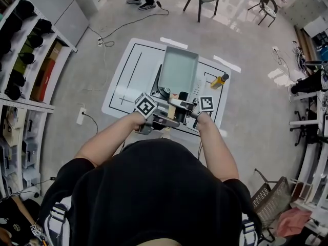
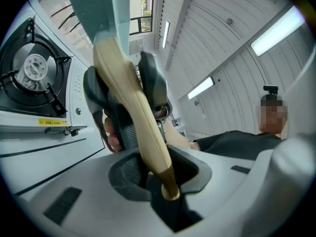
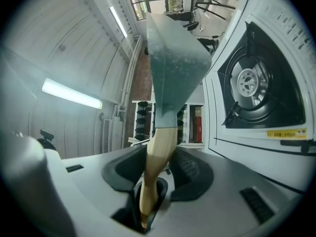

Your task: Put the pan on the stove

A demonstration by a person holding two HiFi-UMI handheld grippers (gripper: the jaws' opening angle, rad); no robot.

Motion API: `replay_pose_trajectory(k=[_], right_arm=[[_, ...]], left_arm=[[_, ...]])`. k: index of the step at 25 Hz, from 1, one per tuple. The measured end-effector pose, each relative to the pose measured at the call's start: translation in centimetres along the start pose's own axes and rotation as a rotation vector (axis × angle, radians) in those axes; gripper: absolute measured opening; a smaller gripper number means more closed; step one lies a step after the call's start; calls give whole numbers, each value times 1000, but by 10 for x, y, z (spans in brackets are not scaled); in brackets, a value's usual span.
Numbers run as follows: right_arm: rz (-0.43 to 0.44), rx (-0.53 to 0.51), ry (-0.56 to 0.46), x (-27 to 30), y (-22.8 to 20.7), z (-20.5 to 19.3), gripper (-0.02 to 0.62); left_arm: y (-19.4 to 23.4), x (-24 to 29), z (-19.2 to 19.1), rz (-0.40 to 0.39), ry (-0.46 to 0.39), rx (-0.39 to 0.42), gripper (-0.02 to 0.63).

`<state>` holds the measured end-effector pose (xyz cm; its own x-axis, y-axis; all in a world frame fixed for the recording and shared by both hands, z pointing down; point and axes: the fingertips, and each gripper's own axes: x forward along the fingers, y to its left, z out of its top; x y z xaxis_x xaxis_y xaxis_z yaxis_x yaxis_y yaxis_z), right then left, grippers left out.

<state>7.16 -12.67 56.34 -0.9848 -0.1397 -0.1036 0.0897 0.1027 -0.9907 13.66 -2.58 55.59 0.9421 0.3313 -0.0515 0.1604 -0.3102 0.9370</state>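
Together, the left claw [image 2: 157, 168] and right claw [image 3: 148, 194] clamp the wooden handle [image 2: 129, 107] of the pan [image 1: 179, 69], held out over the stove [image 3: 256, 88].

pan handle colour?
The pan handle is pale tan wood, darkening to brown at its end. The left gripper view shows it best.

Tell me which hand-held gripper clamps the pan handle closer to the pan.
The right hand-held gripper: from it the handle runs straight to the pan, while the left hand-held gripper clamps the handle's very end, behind it.
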Motion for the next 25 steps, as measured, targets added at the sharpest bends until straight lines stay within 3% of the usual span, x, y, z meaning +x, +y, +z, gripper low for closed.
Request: replay_pose_trajectory(k=[13,25], right_arm=[[15,10,43,-16,-4,17,146],[24,-3,20,-32,-2,33,147]], left_arm=[[12,16,23,24,-50,2,103],[16,28,39,38,-38,3,101]])
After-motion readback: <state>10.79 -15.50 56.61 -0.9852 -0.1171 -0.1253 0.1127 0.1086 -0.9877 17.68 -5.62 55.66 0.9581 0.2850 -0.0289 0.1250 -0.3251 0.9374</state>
